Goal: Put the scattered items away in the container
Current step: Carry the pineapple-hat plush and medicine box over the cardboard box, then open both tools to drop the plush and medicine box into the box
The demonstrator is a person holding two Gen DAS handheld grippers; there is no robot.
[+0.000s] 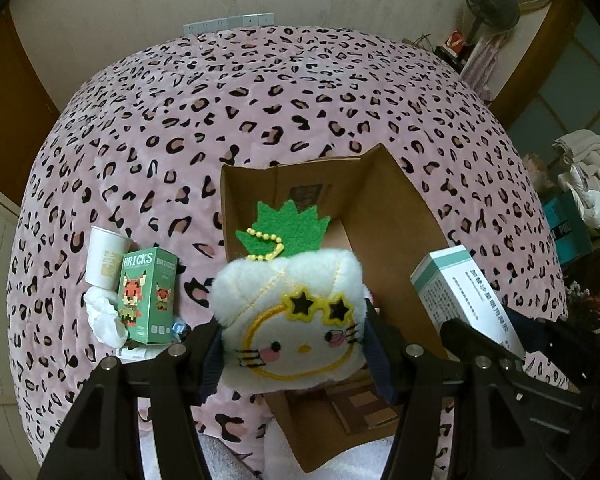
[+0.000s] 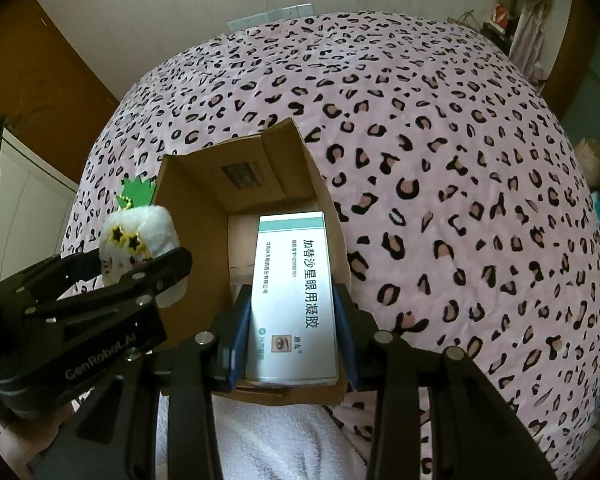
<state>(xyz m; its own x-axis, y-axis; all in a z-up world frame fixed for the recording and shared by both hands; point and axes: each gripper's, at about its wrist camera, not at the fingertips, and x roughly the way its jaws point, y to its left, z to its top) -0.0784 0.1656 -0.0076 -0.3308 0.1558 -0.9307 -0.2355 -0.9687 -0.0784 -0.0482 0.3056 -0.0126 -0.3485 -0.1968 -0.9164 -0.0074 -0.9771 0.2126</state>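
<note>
Two claws over one open cardboard box (image 1: 396, 216) on leopard-print bed (image 1: 260, 112); left claw (image 1: 292, 344) pinching one white plush toy (image 1: 296, 316) above box's left wall; right claw (image 2: 292, 336) pinching one white medicine carton (image 2: 294, 292) inside box opening; near bed's left edge: one green bricks box (image 1: 148, 296), one paper cup (image 1: 104, 256), one crumpled tissue (image 1: 104, 316).

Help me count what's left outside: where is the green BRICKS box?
In the left wrist view, the green BRICKS box stands on the leopard-print blanket, left of the cardboard box, right beside a white paper cup.
</note>
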